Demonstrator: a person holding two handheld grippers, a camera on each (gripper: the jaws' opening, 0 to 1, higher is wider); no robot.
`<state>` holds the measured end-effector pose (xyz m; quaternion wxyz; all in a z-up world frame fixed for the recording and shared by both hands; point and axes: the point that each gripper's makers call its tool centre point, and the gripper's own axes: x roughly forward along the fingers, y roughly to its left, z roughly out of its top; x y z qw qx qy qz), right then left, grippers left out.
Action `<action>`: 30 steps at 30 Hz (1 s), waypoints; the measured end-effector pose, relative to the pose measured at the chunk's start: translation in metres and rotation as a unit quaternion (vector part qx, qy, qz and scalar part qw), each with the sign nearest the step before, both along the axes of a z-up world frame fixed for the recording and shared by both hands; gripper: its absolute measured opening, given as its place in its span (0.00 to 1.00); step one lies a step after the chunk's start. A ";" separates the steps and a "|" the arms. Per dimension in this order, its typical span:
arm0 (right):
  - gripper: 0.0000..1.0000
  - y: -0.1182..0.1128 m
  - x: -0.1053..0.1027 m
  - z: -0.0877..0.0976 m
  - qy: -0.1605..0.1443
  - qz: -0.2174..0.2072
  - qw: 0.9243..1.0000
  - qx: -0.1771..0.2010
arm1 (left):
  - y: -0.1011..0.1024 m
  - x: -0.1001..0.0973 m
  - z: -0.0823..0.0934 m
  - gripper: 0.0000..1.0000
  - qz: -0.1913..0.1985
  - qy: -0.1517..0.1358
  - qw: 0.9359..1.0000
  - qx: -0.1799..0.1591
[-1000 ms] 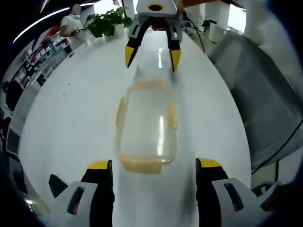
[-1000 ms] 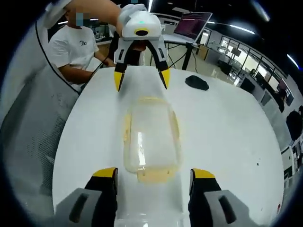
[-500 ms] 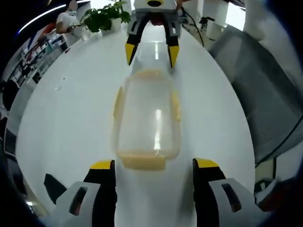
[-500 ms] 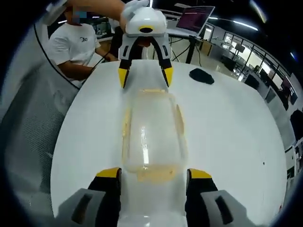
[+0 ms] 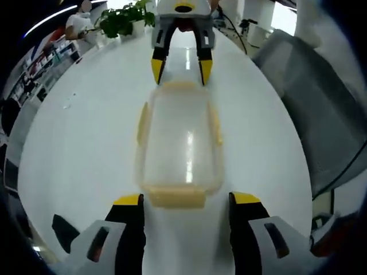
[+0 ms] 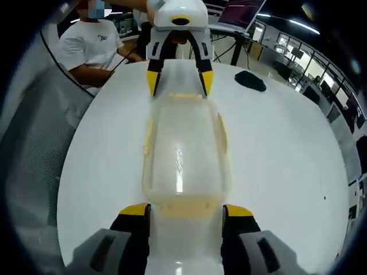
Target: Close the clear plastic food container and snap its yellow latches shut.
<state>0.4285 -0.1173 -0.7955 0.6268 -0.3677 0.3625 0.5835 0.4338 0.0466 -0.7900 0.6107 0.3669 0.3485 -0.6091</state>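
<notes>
Both tools stand with jaws apart, one at each short end of the clear container (image 5: pixel 179 143) on the white table (image 5: pixel 86 132). The left gripper (image 5: pixel 184 201) has the near end latch (image 5: pixel 175 197) just ahead between its tips; the right gripper (image 6: pixel 184 213) faces it from the far end, its own nearest latch (image 6: pixel 184 204) at its tips. The lid looks seated, the side latches (image 6: pixel 148 137) seemingly not yet pressed down. If one end gets pushed harder than the other, I'd expect the light box to slide away or tip, or a jaw tip to skid off the slick latch.
</notes>
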 end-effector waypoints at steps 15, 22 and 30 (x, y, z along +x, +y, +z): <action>0.42 0.001 0.004 -0.008 0.002 0.024 0.999 -0.026 | 0.006 0.001 -0.010 0.50 -0.019 0.002 1.000 0.025; 0.38 0.000 0.000 -0.009 0.015 0.023 0.999 -0.025 | 0.004 0.004 -0.011 0.46 -0.011 0.005 1.000 0.023; 0.38 0.001 -0.003 -0.008 0.022 0.026 0.999 -0.027 | 0.000 0.004 -0.011 0.41 -0.007 0.005 1.000 0.030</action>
